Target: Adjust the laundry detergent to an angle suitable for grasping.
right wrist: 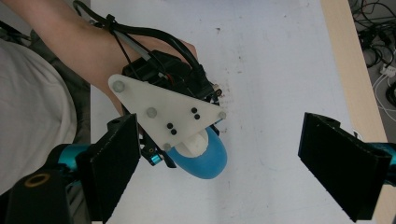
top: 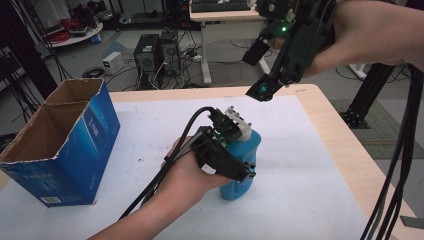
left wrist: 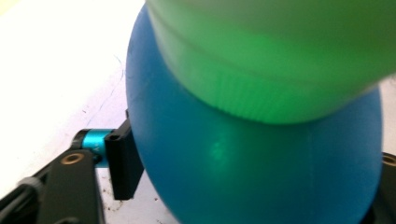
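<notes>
Worktop (top: 320,130): pale wood, covered by a white sheet (top: 150,130). On the sheet stand an open blue carton (top: 75,145), far left, and an upright blue bottle (top: 242,172), centre.

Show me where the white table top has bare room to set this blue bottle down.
Bare white table top lies right of the blue plastic bottle, out to the pale wooden edge. Another free strip runs between the bottle and the open blue cardboard box. It is crowded around the left claw at the bottle.

Bottle (top: 240,165) mid-table (top: 310,165), box (top: 60,140) left, perhaps near the edge
</notes>
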`<state>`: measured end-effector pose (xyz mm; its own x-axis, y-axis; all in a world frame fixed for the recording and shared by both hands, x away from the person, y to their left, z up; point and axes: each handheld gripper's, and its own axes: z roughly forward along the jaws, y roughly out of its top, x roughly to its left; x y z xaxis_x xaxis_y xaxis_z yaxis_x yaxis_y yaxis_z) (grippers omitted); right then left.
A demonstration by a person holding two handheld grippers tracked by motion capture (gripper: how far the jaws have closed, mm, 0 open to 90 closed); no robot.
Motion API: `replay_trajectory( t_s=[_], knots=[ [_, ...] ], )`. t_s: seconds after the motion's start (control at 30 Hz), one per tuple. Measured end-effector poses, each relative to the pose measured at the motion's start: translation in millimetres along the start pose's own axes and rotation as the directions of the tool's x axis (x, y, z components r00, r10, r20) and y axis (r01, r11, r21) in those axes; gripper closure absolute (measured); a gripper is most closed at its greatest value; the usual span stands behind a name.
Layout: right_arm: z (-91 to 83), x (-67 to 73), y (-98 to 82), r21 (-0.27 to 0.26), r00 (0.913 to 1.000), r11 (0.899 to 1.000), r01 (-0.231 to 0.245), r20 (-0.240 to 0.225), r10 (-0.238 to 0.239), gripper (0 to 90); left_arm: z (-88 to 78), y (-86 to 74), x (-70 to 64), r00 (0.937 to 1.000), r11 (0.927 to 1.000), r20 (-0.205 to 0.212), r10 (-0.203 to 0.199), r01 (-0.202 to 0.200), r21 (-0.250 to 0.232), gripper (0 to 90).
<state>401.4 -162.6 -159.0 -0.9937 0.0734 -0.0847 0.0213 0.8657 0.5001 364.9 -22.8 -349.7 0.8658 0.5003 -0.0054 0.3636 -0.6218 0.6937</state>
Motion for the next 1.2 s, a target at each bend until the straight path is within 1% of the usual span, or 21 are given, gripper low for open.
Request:
replay_trajectory(
  t_s=[0.1,0.37,0.5,0.53,0.57,0.6,0.63,0.8,0.93,1.03,1.07,1.13,1.2],
  knots=[
    [0.9,-0.4,0.3,0.001,1.0,1.0,0.001,0.001,-0.001,12.2,0.0,0.1,0.0,1.0,1.0,-0.008,0.0,0.0,-0.001,31.8],
    [0.9,-0.5,-0.6,0.003,1.0,1.0,-0.002,-0.001,0.002,12.2,0.4,0.1,-0.6,0.9998,1.0,-0.018,-0.007,0.007,-0.006,32.3],
    [0.7,-0.6,-0.8,0.002,1.0,1.0,-0.001,0.0,0.001,12.3,0.4,0.2,-0.6,0.9998,0.9999,-0.014,-0.012,0.012,-0.007,33.1],
    [0.7,-0.8,-1.0,0.0,1.0,1.0,-0.002,0.0,0.002,12.2,0.9,0.0,-1.2,0.9997,0.9996,-0.009,-0.024,0.024,-0.014,35.0],
    [0.7,-0.8,-1.1,0.001,1.0,1.0,-0.002,-0.001,0.002,12.2,0.8,0.1,-0.7,0.9999,0.9998,-0.008,-0.015,0.015,-0.012,35.5],
    [0.7,-0.9,-1.3,0.0,1.0,1.0,-0.002,-0.002,0.002,12.3,0.8,0.1,-0.7,0.9999,0.9998,-0.008,-0.015,0.015,-0.012,36.5],
    [0.7,-1.0,-1.5,0.0,1.0,1.0,-0.003,-0.003,0.003,12.3,1.0,-0.1,-0.9,0.9998,0.9997,-0.002,-0.02,0.02,-0.015,37.3],
    [1.2,-1.2,-2.7,0.002,1.0,1.0,-0.006,-0.002,0.006,12.3,1.2,0.0,-1.0,0.9997,0.9995,0.0,-0.026,0.026,-0.018,37.7],
    [0.8,-1.1,-3.0,0.001,1.0,1.0,-0.007,-0.003,0.007,12.3,0.3,0.2,-1.2,0.9998,0.9998,-0.009,-0.015,0.015,-0.015,38.4],
    [1.0,-1.1,-3.1,0.001,1.0,1.0,-0.009,-0.002,0.009,12.3,-1.4,-0.4,-2.2,0.9995,0.9997,-0.031,-0.004,0.003,-0.024,40.6],
    [1.1,-1.2,-3.0,0.003,1.0,1.0,-0.008,-0.001,0.008,12.2,-2.0,-1.0,-1.1,0.9994,0.9997,-0.035,-0.006,0.005,-0.025,41.7],
    [1.4,-1.1,-2.8,0.001,1.0,1.0,-0.008,-0.002,0.008,12.3,-2.6,-2.2,1.3,0.9994,0.9992,-0.025,-0.024,0.023,-0.033,42.3],
    [1.8,-1.2,-2.4,0.0,1.0,1.0,-0.004,-0.004,0.004,12.3,-2.6,-2.1,1.3,0.9994,0.9992,-0.024,-0.023,0.022,-0.033,42.6]
  ],
)
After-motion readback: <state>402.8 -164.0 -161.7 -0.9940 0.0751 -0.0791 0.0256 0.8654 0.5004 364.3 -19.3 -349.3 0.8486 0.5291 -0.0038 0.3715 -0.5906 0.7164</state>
